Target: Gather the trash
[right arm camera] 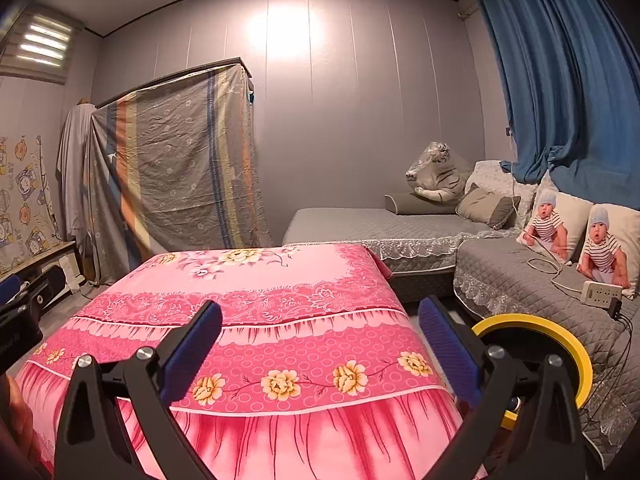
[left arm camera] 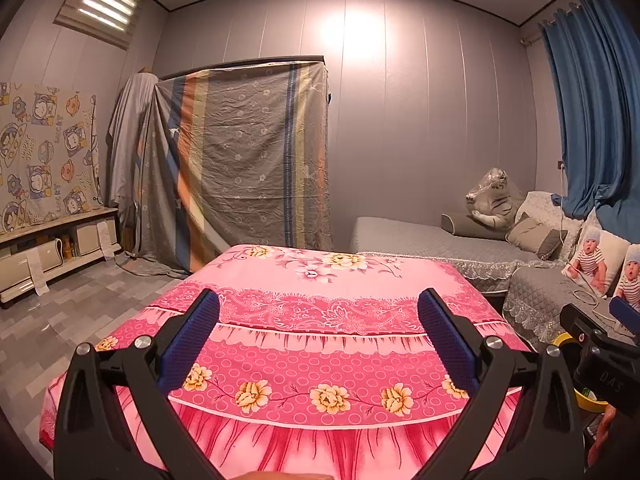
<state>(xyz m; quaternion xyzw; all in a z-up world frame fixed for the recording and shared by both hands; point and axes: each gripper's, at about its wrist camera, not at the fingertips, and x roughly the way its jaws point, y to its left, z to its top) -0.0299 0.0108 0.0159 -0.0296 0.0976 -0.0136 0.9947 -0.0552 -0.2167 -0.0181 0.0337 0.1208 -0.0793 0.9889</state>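
Your left gripper (left arm camera: 318,340) hangs with its blue-padded fingers spread wide and nothing between them, poised over the near edge of the pink floral cloth (left arm camera: 320,320) that covers the table. Your right gripper (right arm camera: 320,344) matches it: jaws wide apart, empty, held above the same cloth toward its right side. Just beyond the right gripper's outer finger, off the right edge of the covered table and close against the grey quilted sofa (right arm camera: 520,280), sits a yellow-rimmed bin (right arm camera: 560,340), its opening dark and its contents too hidden to read; this is, by judgement, where the trash is meant to go. No scrap, wrapper or other litter shows on the cloth from either wrist view, and whether any lies on the grey floor (left arm camera: 72,320) to the left of the table cannot be told. So the collecting reads either as not yet begun or as paused between items: neither hand carries anything, and you would first have to find a piece to pick up. On the sofa's seat near the front edge a white power strip (right arm camera: 600,292) and its cords lie beside two printed cushions (right arm camera: 580,236), belongings and not rubbish.
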